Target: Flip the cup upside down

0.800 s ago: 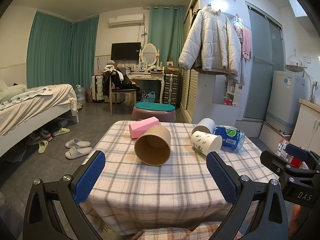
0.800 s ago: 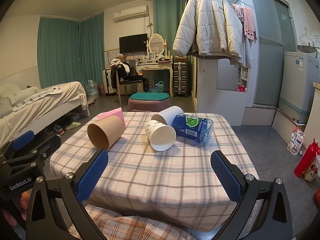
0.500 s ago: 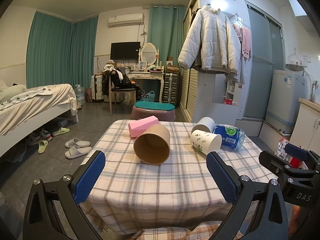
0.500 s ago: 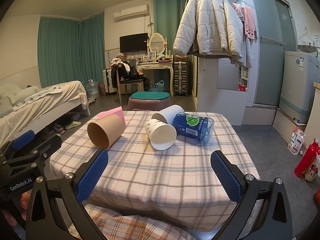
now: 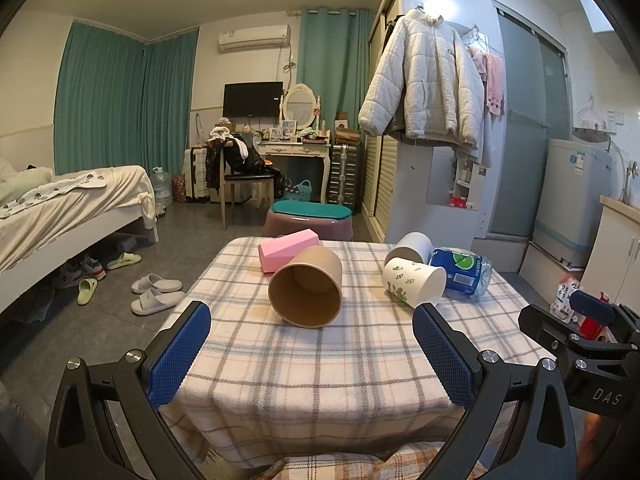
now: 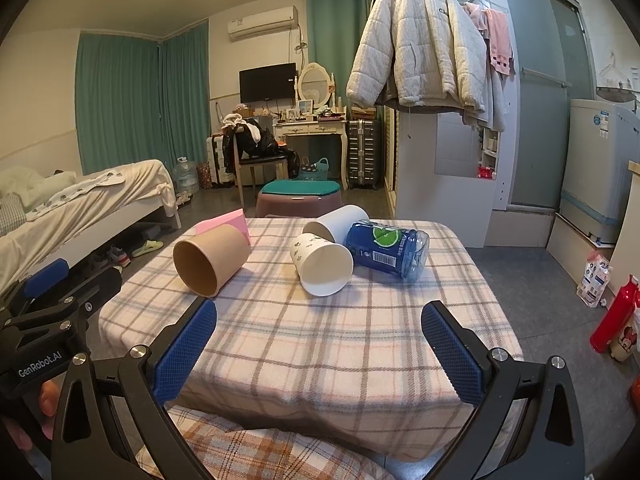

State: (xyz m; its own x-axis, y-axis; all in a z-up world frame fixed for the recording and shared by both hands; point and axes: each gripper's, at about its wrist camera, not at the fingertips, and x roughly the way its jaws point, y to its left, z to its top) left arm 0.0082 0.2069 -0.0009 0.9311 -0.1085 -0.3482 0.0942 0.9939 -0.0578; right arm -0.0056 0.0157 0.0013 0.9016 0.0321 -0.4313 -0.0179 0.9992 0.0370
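Note:
A brown paper cup (image 5: 306, 287) lies on its side on the plaid-covered table (image 5: 312, 368), its mouth towards me; it also shows in the right wrist view (image 6: 211, 259). A white leaf-print cup (image 5: 413, 281) lies on its side to the right, also in the right wrist view (image 6: 323, 263). A plain white cup (image 5: 409, 248) lies behind it, also in the right wrist view (image 6: 335, 222). My left gripper (image 5: 311, 356) is open and empty, short of the brown cup. My right gripper (image 6: 319, 354) is open and empty, short of the leaf-print cup.
A pink box (image 5: 288, 253) lies behind the brown cup. A blue-labelled plastic bottle (image 6: 387, 249) lies on its side beside the white cups. A bed (image 5: 60, 216) stands at the left, a stool (image 5: 310, 220) beyond the table, a red bottle (image 6: 612, 314) on the floor at right.
Both grippers have moved slightly forward towards the table; the cups look a little nearer. Nothing on the table has moved.

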